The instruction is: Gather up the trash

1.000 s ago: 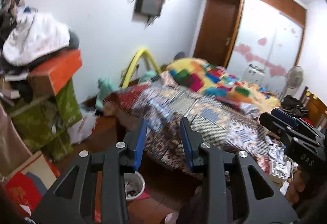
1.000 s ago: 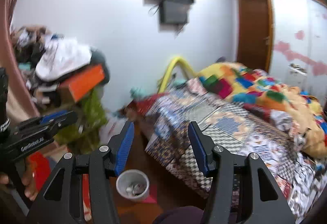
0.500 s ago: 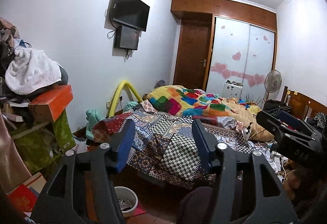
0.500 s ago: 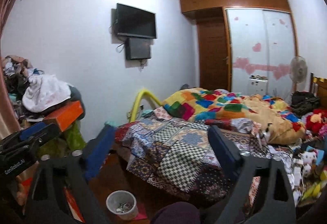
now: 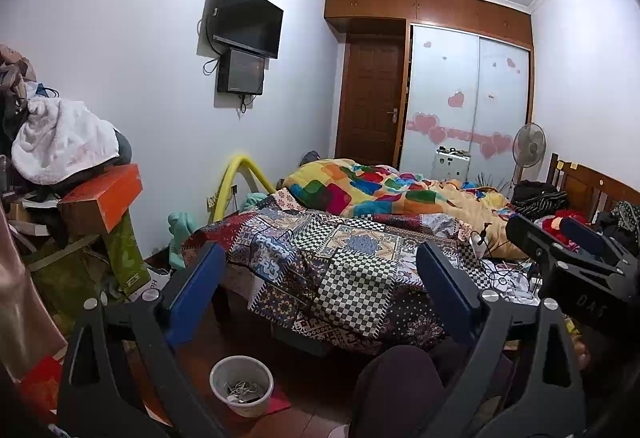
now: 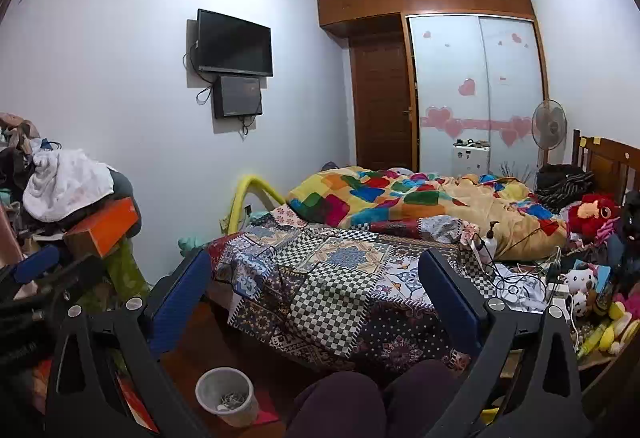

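A: Report the count and state of the tongs.

B: Two units. The left tongs have both blue pads spread wide and the jaws are opening; nothing lies between them. The right tongs are likewise spread, jaws opening, and carry nothing.

A: Locate the trash receptacle.

B: One white bin stands on the wooden floor at 7 o'clock in the right wrist view, below the left pad and near the foot of the bed. It holds a small tangle of scraps; the pieces are too small to count. The same bin appears at 7 o'clock in the left wrist view.

A: Other items, by number?

B: One wall television at 11 o'clock, with one smaller screen directly beneath it. One standing fan at 2 o'clock. One orange box at 9 o'clock, on a pile of clutter. One dark trouser knee at 6 o'clock.
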### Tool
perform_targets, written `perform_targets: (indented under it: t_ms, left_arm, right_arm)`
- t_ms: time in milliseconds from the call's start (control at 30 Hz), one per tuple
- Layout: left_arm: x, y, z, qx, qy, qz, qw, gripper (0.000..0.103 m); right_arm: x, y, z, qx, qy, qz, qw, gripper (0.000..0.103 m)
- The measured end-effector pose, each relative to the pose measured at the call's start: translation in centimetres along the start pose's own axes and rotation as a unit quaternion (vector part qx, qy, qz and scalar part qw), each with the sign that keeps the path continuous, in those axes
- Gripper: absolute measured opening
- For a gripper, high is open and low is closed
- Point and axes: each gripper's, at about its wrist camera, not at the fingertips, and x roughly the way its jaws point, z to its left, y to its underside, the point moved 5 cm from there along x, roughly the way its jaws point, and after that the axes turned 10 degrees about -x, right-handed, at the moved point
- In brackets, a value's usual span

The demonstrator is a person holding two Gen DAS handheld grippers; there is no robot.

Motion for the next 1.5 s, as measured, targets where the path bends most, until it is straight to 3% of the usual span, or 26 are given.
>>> perform_targets:
  t_ms: [1500]
  left_arm:
    - [-0.2, 1.3, 1.0, -0.016, -0.014, 0.009, 0.9997, 0.099]
  right_arm:
    - [-0.5, 0.4, 1.2, -0.013, -0.016, 0.017, 1.0, 0.103]
